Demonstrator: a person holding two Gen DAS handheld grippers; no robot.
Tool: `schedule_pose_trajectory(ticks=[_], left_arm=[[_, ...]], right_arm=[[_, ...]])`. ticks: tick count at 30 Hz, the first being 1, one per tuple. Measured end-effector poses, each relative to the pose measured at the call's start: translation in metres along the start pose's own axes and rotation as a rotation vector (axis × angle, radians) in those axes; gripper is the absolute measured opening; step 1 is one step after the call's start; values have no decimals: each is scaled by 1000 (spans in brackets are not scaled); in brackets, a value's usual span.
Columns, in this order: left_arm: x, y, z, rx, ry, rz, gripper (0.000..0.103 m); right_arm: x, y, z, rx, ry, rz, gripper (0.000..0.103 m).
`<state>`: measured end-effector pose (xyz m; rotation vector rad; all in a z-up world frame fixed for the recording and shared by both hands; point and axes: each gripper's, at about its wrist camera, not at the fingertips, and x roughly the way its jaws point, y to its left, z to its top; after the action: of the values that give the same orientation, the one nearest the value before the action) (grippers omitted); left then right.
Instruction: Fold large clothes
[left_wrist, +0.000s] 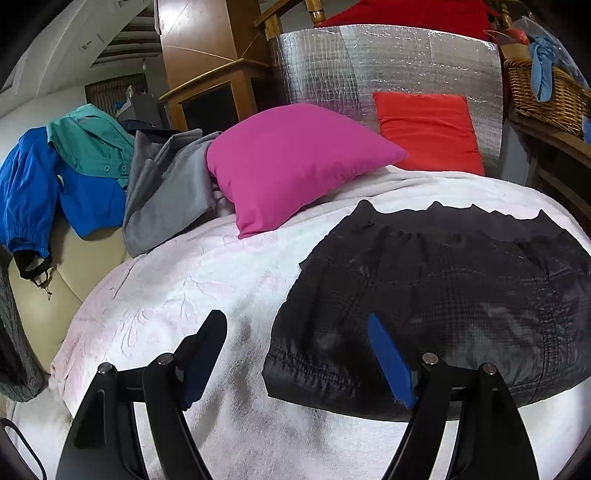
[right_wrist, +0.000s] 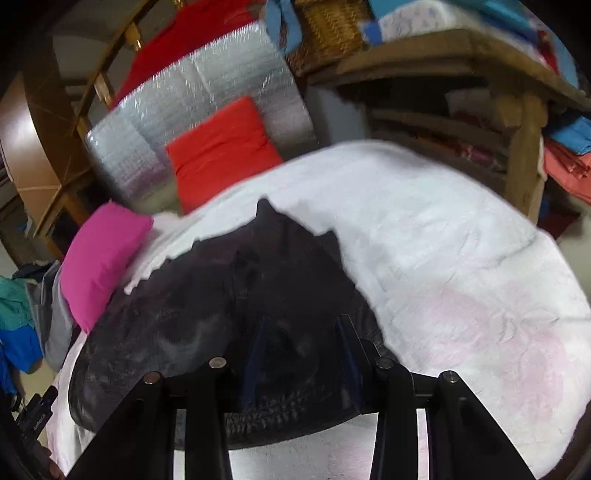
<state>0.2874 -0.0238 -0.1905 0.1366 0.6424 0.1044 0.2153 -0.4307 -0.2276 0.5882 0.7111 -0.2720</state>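
Observation:
A black quilted garment (left_wrist: 436, 306) lies folded and flat on the white blanket (left_wrist: 192, 288). My left gripper (left_wrist: 295, 332) is open and empty, hovering over the garment's near left corner, one finger over the blanket and one over the cloth. In the right wrist view the same black garment (right_wrist: 207, 317) fills the lower middle. My right gripper (right_wrist: 303, 332) is open above its near right part, jaws apart, holding nothing. That view is blurred by motion.
A pink pillow (left_wrist: 291, 162) and a red cushion (left_wrist: 428, 129) lie at the blanket's far side against a silver foil panel (left_wrist: 369, 70). Grey (left_wrist: 166, 192), teal and blue (left_wrist: 33, 184) clothes are piled at left. A wicker basket (left_wrist: 546, 92) sits on wooden shelving at right.

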Motion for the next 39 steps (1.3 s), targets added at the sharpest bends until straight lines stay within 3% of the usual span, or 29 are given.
schedule_pose_trajectory(ticks=[3,7,10,15,20,23,26,29,31,33,34,36,39], left_arm=[[0,1,0,0,-1,4,79],[2,5,1,-2,11,5,79],[7,14,3,-23,40,-14,81],[32,66,7,-241,140,-152,87],[77,102,-4,-466,290,-333,87],[103,101,-11,-517,379,-419,88],[120,92,-17,-538,442,-479,87],[130,78,-23,-538,496,-511,88],[126,71,-20,-527,473,-525,88],[120,60,-16,-492,458,-594,88],[116,54,-14,-467,440,-622,87],[104,41,-9,-394,389,-613,87],[93,30,-3,-316,333,-575,78]], right_arm=[[25,-10,-5,41,133,-33,43],[9,-20,0,81,90,14,46],[-4,-39,6,150,56,44,62],[-11,-76,25,286,18,103,73],[29,-103,34,397,204,283,74],[55,-102,36,400,289,306,75],[83,-92,31,395,390,394,78],[89,-77,33,331,369,407,80],[91,-69,30,313,370,398,80],[86,-57,32,231,353,341,68],[83,-51,33,190,330,312,54],[73,-40,36,155,276,289,41],[62,-25,40,103,195,232,37]])
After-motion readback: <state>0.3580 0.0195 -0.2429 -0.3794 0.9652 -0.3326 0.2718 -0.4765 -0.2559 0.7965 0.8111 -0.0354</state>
